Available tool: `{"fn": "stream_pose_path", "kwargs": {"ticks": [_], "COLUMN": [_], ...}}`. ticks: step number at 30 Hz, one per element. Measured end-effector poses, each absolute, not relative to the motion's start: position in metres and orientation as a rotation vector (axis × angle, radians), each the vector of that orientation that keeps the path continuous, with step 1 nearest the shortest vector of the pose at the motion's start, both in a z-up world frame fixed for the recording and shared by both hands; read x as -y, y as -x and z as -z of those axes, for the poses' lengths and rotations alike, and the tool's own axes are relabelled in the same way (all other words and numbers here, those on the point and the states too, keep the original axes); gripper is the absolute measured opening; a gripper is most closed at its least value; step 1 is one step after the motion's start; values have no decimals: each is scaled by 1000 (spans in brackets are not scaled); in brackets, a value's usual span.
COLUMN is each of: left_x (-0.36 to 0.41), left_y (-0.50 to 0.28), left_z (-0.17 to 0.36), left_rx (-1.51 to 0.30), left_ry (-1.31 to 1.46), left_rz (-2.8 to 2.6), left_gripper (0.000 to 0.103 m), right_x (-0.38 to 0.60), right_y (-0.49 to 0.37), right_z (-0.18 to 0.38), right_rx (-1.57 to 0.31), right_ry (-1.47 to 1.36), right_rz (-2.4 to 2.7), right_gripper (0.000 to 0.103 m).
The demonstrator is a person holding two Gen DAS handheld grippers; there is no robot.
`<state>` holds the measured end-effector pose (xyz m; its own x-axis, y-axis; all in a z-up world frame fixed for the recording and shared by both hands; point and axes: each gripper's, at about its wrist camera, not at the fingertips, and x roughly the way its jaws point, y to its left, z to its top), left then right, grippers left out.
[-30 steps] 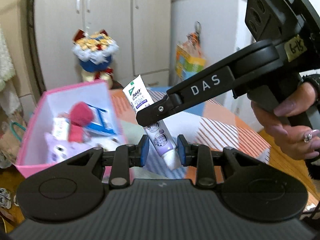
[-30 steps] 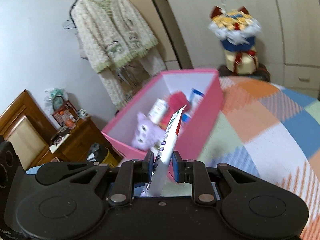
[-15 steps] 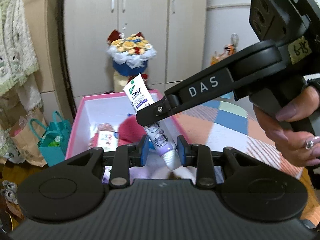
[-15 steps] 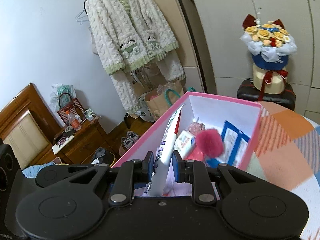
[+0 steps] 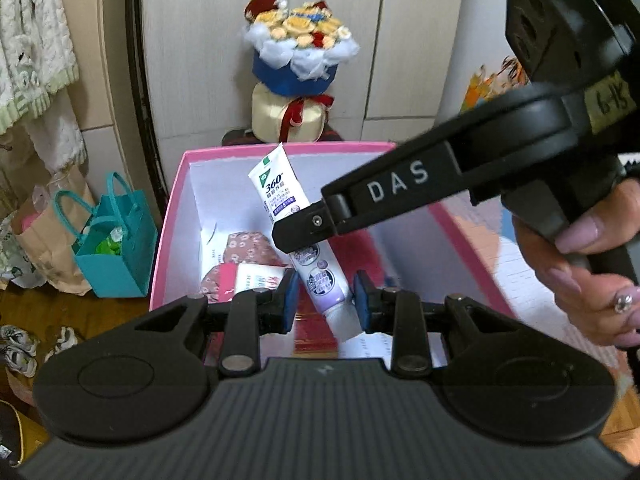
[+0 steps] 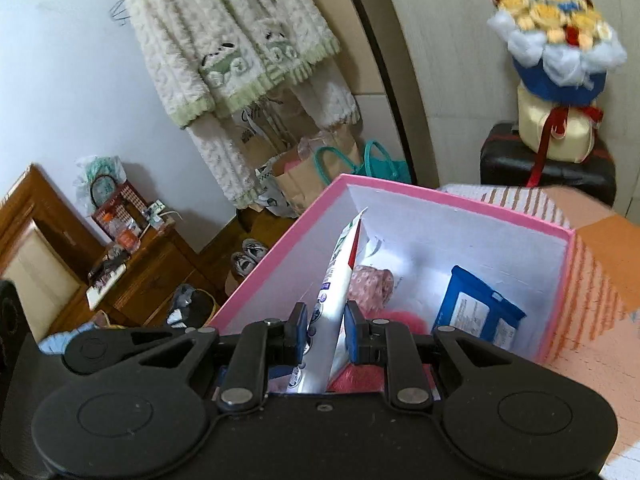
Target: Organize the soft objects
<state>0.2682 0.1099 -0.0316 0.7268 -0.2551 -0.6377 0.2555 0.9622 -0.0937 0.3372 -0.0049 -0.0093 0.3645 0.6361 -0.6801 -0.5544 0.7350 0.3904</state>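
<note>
Plainly, I have two tools in play and one toothpaste tube [image 5: 280, 188] between them. My right tool [image 6: 325, 328] is clenched on the tube, its pads pinching the flat sides near the lower half, so the crimped end points up and away from me. My left tool [image 5: 324, 306] is released: its pads stand apart with the tube's cap end hanging between them, close to the right-hand pad, and I cannot tell whether it touches.

Just ahead of and below both tools sits one pink box [image 5: 280, 147], and the tube hangs over its open top. I count four things inside: one floral pouch [image 5: 244, 246], one white and pink packet [image 5: 256, 280], one blue packet [image 6: 476, 312] and one pink fluffy thing [image 6: 400, 320].

Only the left wrist view shows my hand [image 5: 580, 272] around the right tool's handle, to the right of the left tool, and the printed face of the tube. Only the right wrist view shows the blue packet and the fluffy thing, both right of the tool, plus one cardigan [image 6: 224, 40] hanging far ahead to the left and one pair of shoes [image 6: 246, 256] on the floor. Both views show one bouquet [image 5: 298, 52] beyond the box and a teal bag [image 5: 116, 256] left of it.
</note>
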Motion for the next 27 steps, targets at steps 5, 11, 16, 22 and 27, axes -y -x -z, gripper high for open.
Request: {"fn": "stream_pose_path", "kwargs": {"ticks": [5,11,16,22,27], "left_x": [-113,-114,-119,-125,-121], "left_y": [-287,-281,-251,-212,-183], "left_z": [37,37,27,11,-4], "left_rx": [-773,-781,-712,-654,-614], "left_ry": [9,9,-2,2,-41], "left_rz": [292,258,259,260,235], "left_gripper": [28,44,64,72,78], "right_x": [-2,-2,17,43,59], "right_y": [-355,-350,-329,-289,-250], "right_z": [22,24,8,-7,-13], "right_rx": [-962,-922,-832,-743,-705], "right_ry": [-95,-26,-38,-37,-20], "right_rz": [-767,-719,-716,-685,-669], "right_gripper": [24,31,40,41,44]}}
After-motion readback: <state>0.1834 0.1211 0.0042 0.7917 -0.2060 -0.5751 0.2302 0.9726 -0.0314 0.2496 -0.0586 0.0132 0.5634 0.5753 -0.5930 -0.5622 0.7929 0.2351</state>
